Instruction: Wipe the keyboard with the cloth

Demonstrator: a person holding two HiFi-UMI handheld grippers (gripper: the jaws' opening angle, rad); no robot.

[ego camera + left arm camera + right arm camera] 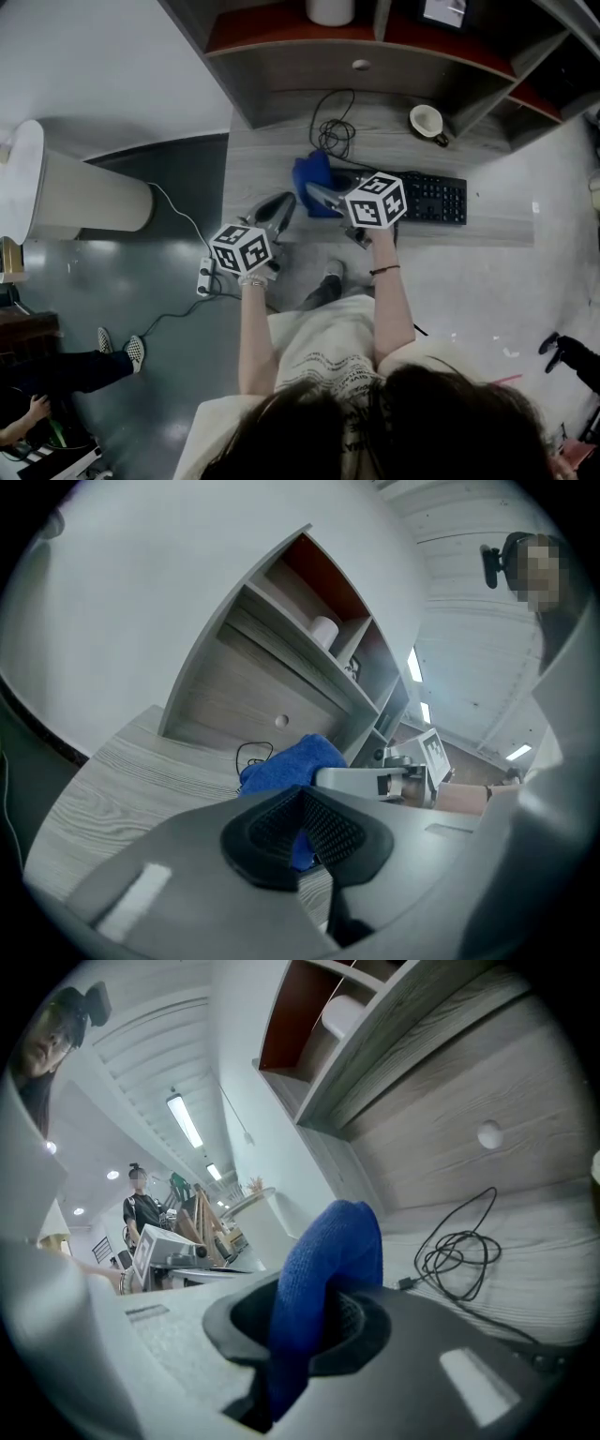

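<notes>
A blue cloth (312, 176) lies bunched on the grey wooden desk (272, 150), just left of the black keyboard (433, 198). My right gripper (317, 194) reaches in from the keyboard side and is shut on a fold of this cloth (333, 1241), which stands up between its jaws (314, 1321). My left gripper (280, 203) hovers at the desk's front edge, a little left of the cloth and apart from it. In the left gripper view the pads (302, 803) meet with nothing held, and the cloth (286, 766) shows behind them.
A coiled black cable (333, 131) lies behind the cloth. A white cup (427, 120) stands at the back right under the shelf. A power strip (204, 275) and a white round stand (66, 192) are on the floor at left.
</notes>
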